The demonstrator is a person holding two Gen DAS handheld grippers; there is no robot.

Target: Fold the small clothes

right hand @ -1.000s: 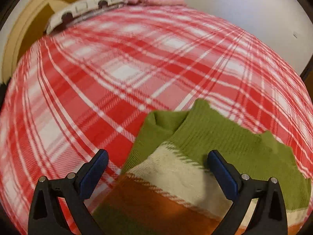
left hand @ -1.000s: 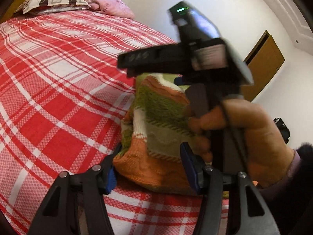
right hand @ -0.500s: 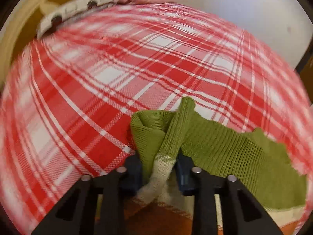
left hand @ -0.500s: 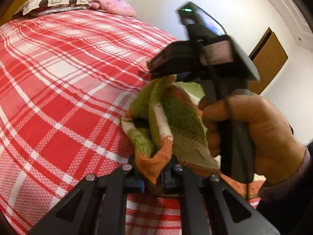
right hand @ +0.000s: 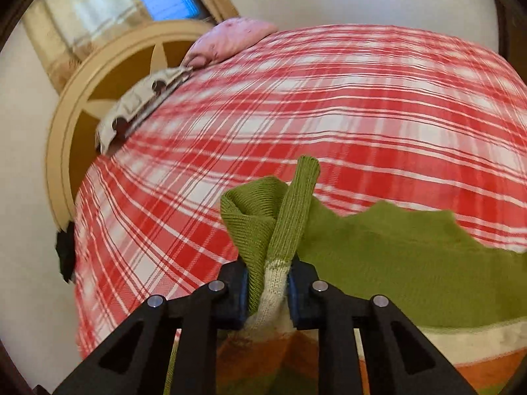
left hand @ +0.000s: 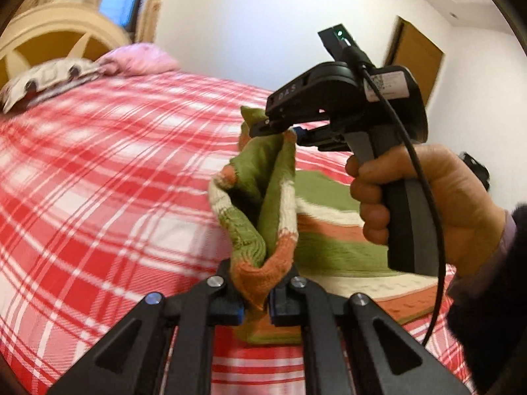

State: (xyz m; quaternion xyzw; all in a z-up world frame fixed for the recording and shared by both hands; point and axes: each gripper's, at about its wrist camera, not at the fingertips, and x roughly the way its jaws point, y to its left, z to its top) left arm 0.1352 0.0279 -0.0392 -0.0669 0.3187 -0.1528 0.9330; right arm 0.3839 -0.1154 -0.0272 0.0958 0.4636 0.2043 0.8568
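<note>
A small knitted sweater [left hand: 332,230] with green, cream and orange stripes lies on the red plaid bed. My left gripper [left hand: 256,299] is shut on its near orange hem and lifts that edge off the bed. My right gripper [right hand: 267,293] is shut on the green and cream edge of the sweater [right hand: 395,263] and lifts it too. In the left wrist view the right gripper [left hand: 286,131] shows from the side, held in a hand, pinching the cloth's upper corner. The edge between the two grippers hangs raised and bunched; the rest lies flat.
The red and white plaid bedspread [left hand: 115,181] stretches wide to the left and far side. A patterned pillow [left hand: 46,79] and a pink pillow [left hand: 138,61] lie at the cream headboard [right hand: 98,105]. A wooden door [left hand: 418,62] stands in the white wall on the right.
Both grippers have closed on the sweater's edge and raised it off the bed. Both cameras have tilted upward, so the headboard, window and wall show more.
</note>
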